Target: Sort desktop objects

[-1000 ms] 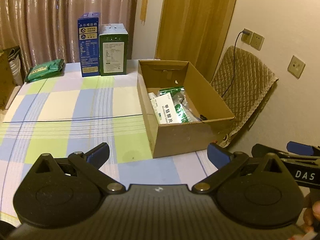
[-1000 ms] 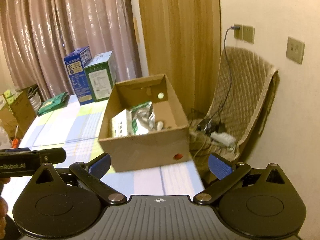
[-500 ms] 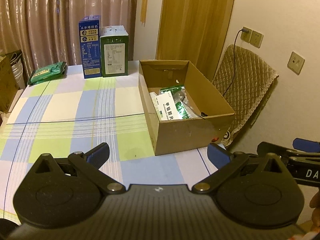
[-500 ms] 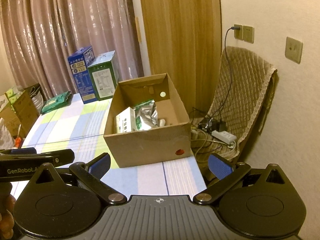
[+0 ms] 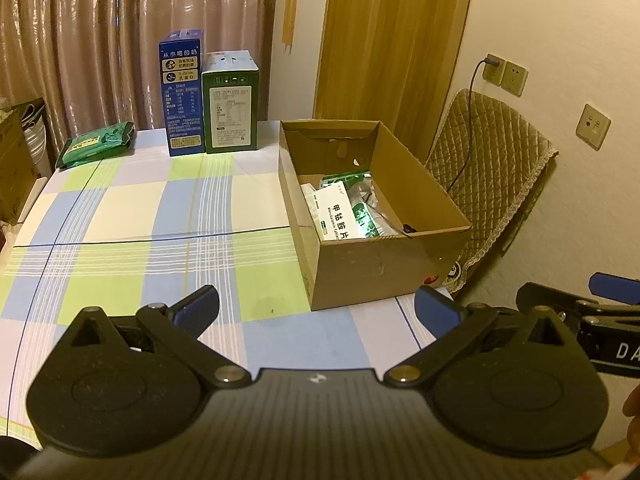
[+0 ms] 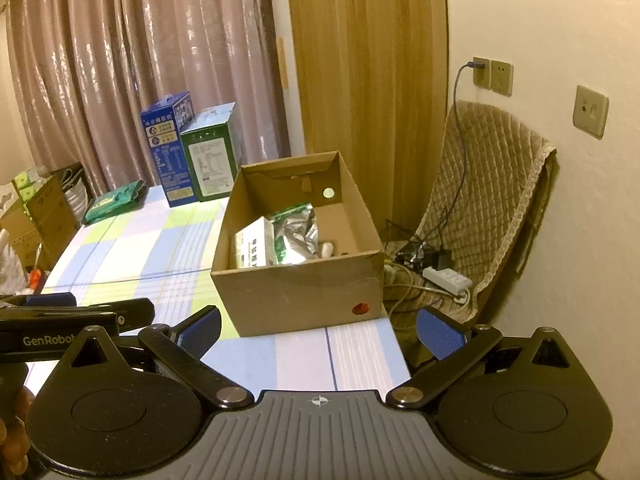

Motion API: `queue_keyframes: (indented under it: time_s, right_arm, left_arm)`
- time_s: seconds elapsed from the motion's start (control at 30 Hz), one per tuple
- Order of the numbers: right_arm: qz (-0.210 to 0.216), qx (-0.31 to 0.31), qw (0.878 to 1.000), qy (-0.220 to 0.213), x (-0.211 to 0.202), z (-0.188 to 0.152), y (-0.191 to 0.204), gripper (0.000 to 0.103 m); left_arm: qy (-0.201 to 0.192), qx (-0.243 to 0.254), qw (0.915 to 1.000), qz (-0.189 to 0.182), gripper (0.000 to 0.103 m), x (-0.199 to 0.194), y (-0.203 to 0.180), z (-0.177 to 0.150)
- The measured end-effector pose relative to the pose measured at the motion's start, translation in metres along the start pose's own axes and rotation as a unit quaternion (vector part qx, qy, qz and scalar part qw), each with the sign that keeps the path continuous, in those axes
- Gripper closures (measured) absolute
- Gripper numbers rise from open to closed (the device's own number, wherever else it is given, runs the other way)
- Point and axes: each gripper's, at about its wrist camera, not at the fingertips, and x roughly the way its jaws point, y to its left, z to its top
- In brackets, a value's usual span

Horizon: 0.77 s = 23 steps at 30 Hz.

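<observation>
1. Left wrist view: left gripper (image 5: 316, 306) hangs above the near part of the checked tablecloth (image 5: 120, 216), jaws spread wide, nothing between the blue pads (image 5: 198, 308).
2. Right wrist view: right gripper (image 6: 318, 326) likewise released, wide gap, empty, over the near right corner of the table.
3. Cardboard box (image 5: 384, 268) sits on the right side of the table, top open, long axis running near to far; near short wall faces the grippers, with a red dot (image 6: 360, 308) on it.
4. Inside the box: white medicine carton (image 5: 338, 216) leans tilted against the left wall, long axis near-far, printed face up toward the left camera; silver-green foil pouches (image 6: 296, 236) lie just right of it, touching. Small white item (image 6: 327, 247) beyond the pouches, too small to tell what.
5. Far edge of the table: blue milk box (image 5: 181, 94) and green box (image 5: 230, 104) stand upright, side by side and touching, label faces toward the near side.
6. Green packet (image 5: 96, 144) lies flat at the far left corner, long axis left-right, well apart from the box.
7. Right gripper's side shows at the right edge of the left wrist view; left gripper's arm at the left edge of the right wrist view.
8. Quilted chair cover (image 6: 492, 208) right of the table by the wall, power strip (image 6: 448, 280) and cables on it.
</observation>
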Motion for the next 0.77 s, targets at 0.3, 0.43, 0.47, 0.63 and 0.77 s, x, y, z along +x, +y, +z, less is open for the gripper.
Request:
queue_keyframes:
  time_s: [0.3,0.43,0.47,0.63,0.77]
  right_arm:
    - [0.000,0.000,1.000,0.003,0.0011,-0.0017,0.0003,0.002]
    - [-0.001,0.002,1.000,0.005,0.0016,-0.0020,0.0000,0.002]
    - [-0.001,0.001,1.000,0.005,0.0017,-0.0023,0.0000,0.002]
    - [-0.002,0.001,1.000,0.006,0.0017,-0.0025,-0.0007,0.002]
    - [-0.006,-0.001,1.000,0.006,0.0027,-0.0039,-0.0013,0.002]
  left_arm:
    - [0.003,0.003,1.0000,0.000,0.001,0.0018,-0.0015,-0.0026]
    - [0.004,0.005,1.0000,0.000,0.001,0.0020,-0.0020,-0.0028]
    - [0.004,0.005,1.0000,0.000,0.001,0.0020,-0.0023,-0.0029]
    - [0.005,0.014,0.9999,-0.001,0.001,0.0028,-0.0041,-0.0048]
    - [0.002,0.019,0.9998,0.002,0.001,0.0024,-0.0042,-0.0054]
